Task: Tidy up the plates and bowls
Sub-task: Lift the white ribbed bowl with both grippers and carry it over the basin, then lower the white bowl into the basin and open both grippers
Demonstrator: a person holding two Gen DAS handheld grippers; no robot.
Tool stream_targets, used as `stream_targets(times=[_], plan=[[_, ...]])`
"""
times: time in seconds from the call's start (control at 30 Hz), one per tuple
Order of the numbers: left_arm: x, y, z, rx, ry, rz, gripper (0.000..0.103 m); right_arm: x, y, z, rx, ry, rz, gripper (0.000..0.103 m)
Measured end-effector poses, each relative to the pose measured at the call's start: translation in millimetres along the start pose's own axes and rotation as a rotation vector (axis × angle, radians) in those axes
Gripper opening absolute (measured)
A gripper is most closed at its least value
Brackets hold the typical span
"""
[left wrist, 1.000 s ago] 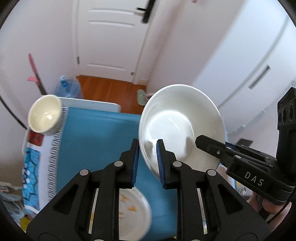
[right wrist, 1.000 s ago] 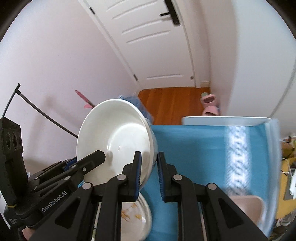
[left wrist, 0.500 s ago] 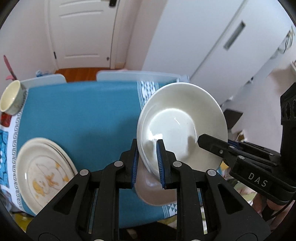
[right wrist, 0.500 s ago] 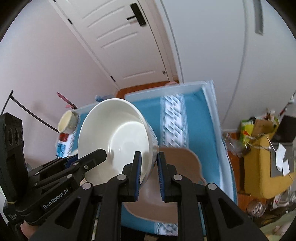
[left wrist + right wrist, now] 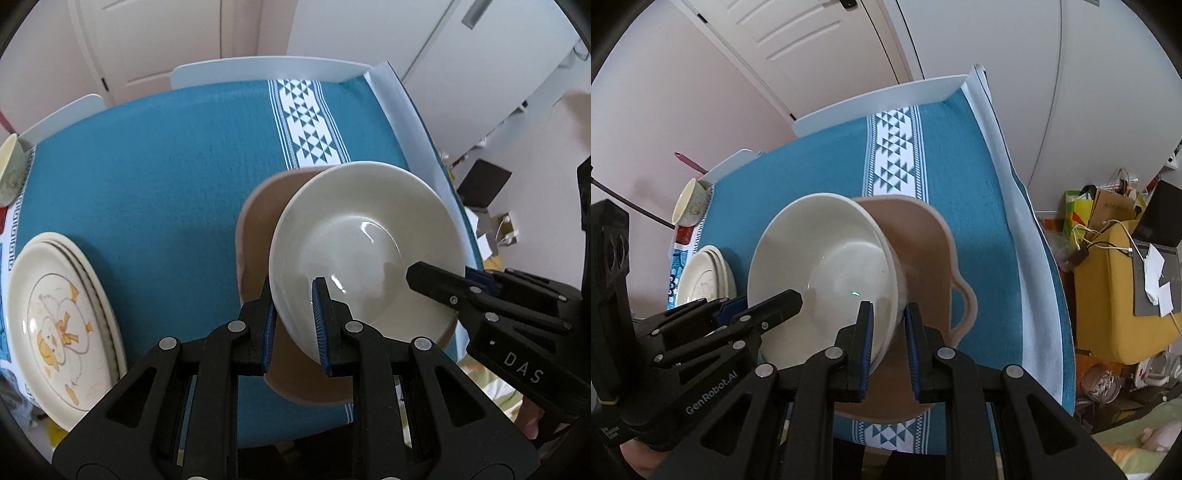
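A large white bowl point(image 5: 365, 254) point(image 5: 827, 258) hangs just over a tan handled dish point(image 5: 258, 229) point(image 5: 923, 236) on the blue tablecloth. My left gripper point(image 5: 293, 314) is shut on the bowl's left rim, my right gripper point(image 5: 889, 325) shut on the opposite rim. Each gripper shows in the other's view, clamping the bowl's far edge. Whether the bowl touches the tan dish I cannot tell. A stack of cream plates point(image 5: 55, 321) point(image 5: 701, 277) with a duck print lies at the table's left. A small cream cup point(image 5: 9, 173) point(image 5: 690, 201) stands at the far left corner.
The table point(image 5: 166, 166) carries a blue cloth with a white patterned stripe. A white door and cabinet stand behind it. Off the right side of the table are a yellow box point(image 5: 1119, 295), bags and wires.
Both grippers carried the white bowl to the right and down, from above the plate stack to over the tan dish. The grip on the bowl has not changed.
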State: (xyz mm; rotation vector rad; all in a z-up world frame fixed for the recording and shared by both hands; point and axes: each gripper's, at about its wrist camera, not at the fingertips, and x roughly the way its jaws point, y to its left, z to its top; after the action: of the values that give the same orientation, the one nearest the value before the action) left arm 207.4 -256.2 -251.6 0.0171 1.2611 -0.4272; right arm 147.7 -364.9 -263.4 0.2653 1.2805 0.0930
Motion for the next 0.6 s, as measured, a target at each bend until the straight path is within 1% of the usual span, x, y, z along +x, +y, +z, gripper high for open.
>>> stream_targets(times=[0.23, 0.6], plan=[[14.5, -7.4, 3.9, 0.041, 0.018, 0.048, 0.016, 11.6, -2.8, -1.1, -0.008, 0.036, -0.028, 0.016], [15.9, -10.0, 5.3, 0.063, 0.039, 0.068, 0.016, 18.8, 2.4, -3.8, -0.046, 0.072, -0.064, 0.016]])
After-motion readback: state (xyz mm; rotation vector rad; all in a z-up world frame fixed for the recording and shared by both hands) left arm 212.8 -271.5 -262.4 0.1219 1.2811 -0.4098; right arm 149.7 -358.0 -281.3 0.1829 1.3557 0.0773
